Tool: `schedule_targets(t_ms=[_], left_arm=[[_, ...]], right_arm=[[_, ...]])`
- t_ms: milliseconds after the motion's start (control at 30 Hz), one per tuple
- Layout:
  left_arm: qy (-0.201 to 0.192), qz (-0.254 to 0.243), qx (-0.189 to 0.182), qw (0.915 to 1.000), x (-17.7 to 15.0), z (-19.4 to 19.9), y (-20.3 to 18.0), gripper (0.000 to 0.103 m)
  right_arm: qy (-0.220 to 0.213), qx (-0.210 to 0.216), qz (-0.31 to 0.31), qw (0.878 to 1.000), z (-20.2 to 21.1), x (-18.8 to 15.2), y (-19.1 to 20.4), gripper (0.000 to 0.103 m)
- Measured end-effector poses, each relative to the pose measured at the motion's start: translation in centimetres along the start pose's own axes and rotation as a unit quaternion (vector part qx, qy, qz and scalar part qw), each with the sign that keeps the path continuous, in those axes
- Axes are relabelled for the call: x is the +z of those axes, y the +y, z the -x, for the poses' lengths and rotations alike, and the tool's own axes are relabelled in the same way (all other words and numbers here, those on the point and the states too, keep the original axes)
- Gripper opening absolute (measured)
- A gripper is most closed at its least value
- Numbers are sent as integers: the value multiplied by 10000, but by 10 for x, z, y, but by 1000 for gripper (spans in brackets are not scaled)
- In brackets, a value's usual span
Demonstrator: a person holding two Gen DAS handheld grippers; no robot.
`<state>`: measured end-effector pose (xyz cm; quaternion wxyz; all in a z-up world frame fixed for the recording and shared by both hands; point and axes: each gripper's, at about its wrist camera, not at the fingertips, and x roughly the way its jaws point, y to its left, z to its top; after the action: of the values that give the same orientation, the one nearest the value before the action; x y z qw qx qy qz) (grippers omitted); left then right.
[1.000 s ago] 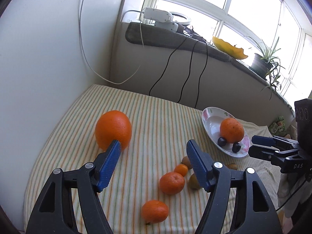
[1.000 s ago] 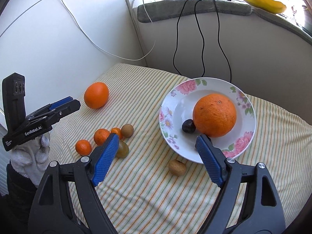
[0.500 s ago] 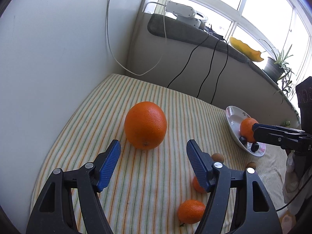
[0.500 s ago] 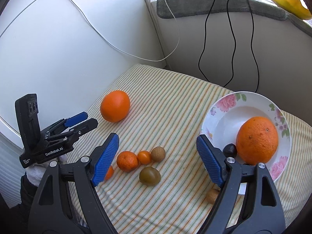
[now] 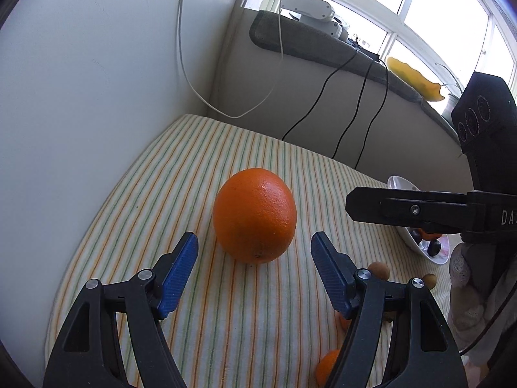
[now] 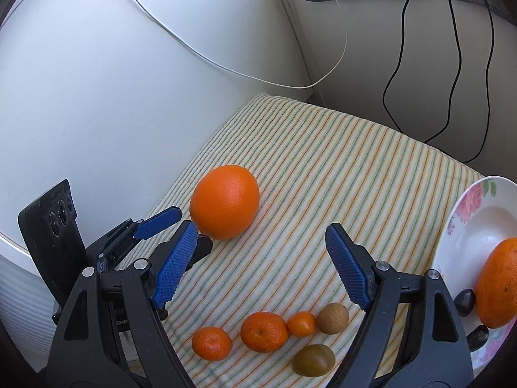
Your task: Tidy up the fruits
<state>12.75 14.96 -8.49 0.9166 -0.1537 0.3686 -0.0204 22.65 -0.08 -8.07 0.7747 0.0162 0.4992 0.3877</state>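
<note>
A large orange (image 5: 254, 215) lies alone on the striped cloth, just ahead of my left gripper (image 5: 254, 237). Its jaws are opening, with the orange near the tips and not touched by either pad. In the right wrist view the same orange (image 6: 224, 202) sits beside the left gripper (image 6: 190, 229). My right gripper (image 6: 261, 228) is open and empty above a cluster: two mandarins (image 6: 263, 331), a tiny orange fruit (image 6: 301, 323), a brown fruit (image 6: 332, 317) and a greenish one (image 6: 313, 360). A flowered plate (image 6: 468, 207) at the right holds another orange (image 6: 499, 284) and two dark plums (image 6: 465, 297).
White walls close in the table at the left and back. Black and white cables (image 6: 452, 64) hang down the back wall. The striped cloth (image 6: 355, 161) ends at rounded edges. A gloved hand (image 5: 465, 278) holds the right gripper (image 5: 352, 202), which reaches in from the right.
The left gripper has come nearer to the large orange, now centred ahead of its tips. The right gripper has swung left from the plate to the small fruits.
</note>
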Motion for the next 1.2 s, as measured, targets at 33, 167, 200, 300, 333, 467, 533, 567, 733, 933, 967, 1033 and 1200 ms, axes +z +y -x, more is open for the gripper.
schedule_targets(t_ms=[33, 167, 200, 300, 333, 467, 533, 567, 733, 933, 967, 1033, 1200], left_arm=[[14, -7, 5, 10000, 0, -2, 0, 72], [78, 16, -41, 10000, 0, -9, 3, 72], [99, 45, -67, 9999, 1, -12, 4, 72], [139, 131, -158, 9997, 2, -17, 8, 72], [142, 133, -184, 9996, 2, -17, 8, 72], [156, 134, -207, 9996, 2, -19, 9, 72], [169, 115, -219, 9996, 3, -22, 7, 72], [176, 102, -220, 9996, 2, -23, 7, 72], [209, 81, -187, 9996, 0, -29, 5, 68], [181, 40, -170, 9997, -2, -30, 4, 62], [178, 19, -147, 9997, -2, -29, 3, 62], [165, 24, -143, 9998, -2, -30, 3, 62], [132, -48, -79, 9999, -4, -29, -1, 62]], right_arm=[[31, 59, -56, 10000, -5, 2, 0, 84], [139, 152, -177, 9996, -25, 8, 3, 84], [153, 176, -203, 9995, -28, 9, 3, 84], [211, 323, -318, 9987, -38, 14, 4, 84], [233, 367, -360, 9984, -42, 16, 4, 84], [311, 476, -426, 9975, -52, 21, 4, 84], [347, 491, -428, 9973, -58, 21, 5, 84], [373, 500, -424, 9972, -62, 22, 5, 84], [454, 600, -469, 9961, -73, 21, 8, 83], [561, 767, -535, 9940, -92, 24, 9, 74], [558, 754, -525, 9942, -92, 24, 10, 72], [541, 725, -490, 9947, -94, 24, 12, 72], [522, 769, -482, 9945, -94, 22, 11, 71]])
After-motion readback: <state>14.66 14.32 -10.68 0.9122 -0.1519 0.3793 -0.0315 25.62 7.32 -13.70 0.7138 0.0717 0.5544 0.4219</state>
